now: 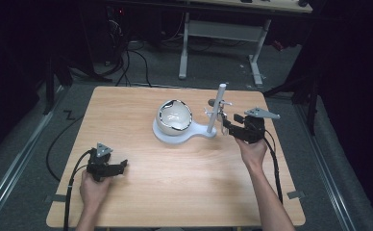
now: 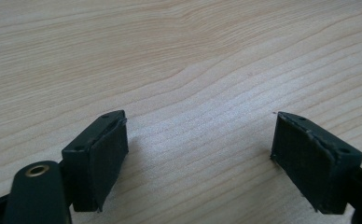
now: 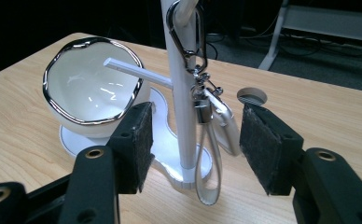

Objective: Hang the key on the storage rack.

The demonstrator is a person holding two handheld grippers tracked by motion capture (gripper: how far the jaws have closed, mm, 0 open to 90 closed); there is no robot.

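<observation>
Over on the right side of the tabletop, the right gripper is drawn up to the white stand, its jaws spread wide with the pole and the hanging keyring between them in the right gripper view. Nothing is pinched yet. The keyring's carabiner clip is hooked over the stand's upper peg, and its pale strap loop and fob dangle down beside the pole, nearly to the base. So the work looks barely begun: the approach is made, but the closing on the strap, the lifting off the peg and whatever comes after are all left to do (I'd guess the keyring is headed for the white bowl with the silver rim that sits on the same base, though that's only a guess).

The left gripper rests low near the tabletop's front left, jaws likewise spread and holding nothing, with bare wood under it.

Room is generous in front and to the left. It is tight around the pole: a side peg juts toward the bowl, and the bowl stands just beside the stand. The stand sits well in from the tabletop's far and right edges.
</observation>
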